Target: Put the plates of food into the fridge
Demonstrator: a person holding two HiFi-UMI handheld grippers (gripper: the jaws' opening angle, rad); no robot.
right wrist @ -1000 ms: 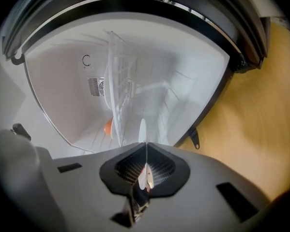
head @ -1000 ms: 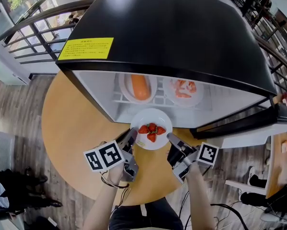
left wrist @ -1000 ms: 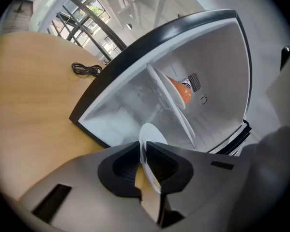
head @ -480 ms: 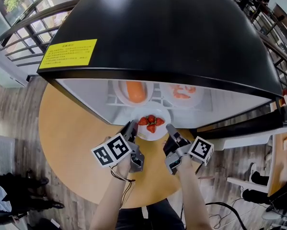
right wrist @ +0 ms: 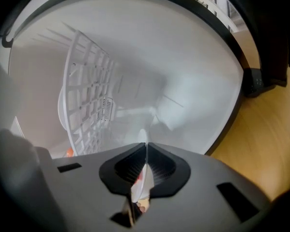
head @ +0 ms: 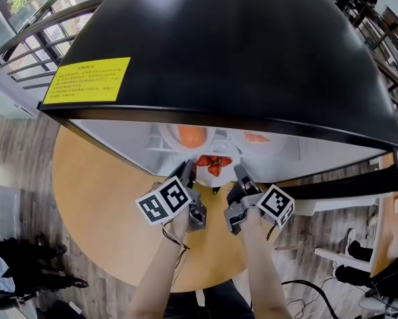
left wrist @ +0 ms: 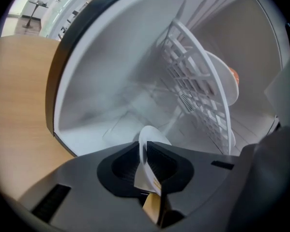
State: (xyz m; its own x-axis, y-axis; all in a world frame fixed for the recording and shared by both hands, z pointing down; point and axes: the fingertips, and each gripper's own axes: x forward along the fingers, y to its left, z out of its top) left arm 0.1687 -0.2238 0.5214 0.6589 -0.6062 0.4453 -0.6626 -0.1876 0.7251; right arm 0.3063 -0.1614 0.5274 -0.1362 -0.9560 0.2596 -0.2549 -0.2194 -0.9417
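Left gripper (head: 187, 169) and right gripper (head: 240, 173) each clench an opposite rim of the strawberry plate (head: 213, 163), held just inside the fridge (head: 238, 52) mouth below its wire shelf (left wrist: 198, 81), with the lower compartment straight ahead of both jaws.

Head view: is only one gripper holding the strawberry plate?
No, the left gripper and the right gripper each have their jaws clamped on an opposite side of the strawberry plate.

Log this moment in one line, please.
left claw: shut on strawberry plate, jaws just eased wider | right claw: shut on it | plate: at fridge mouth
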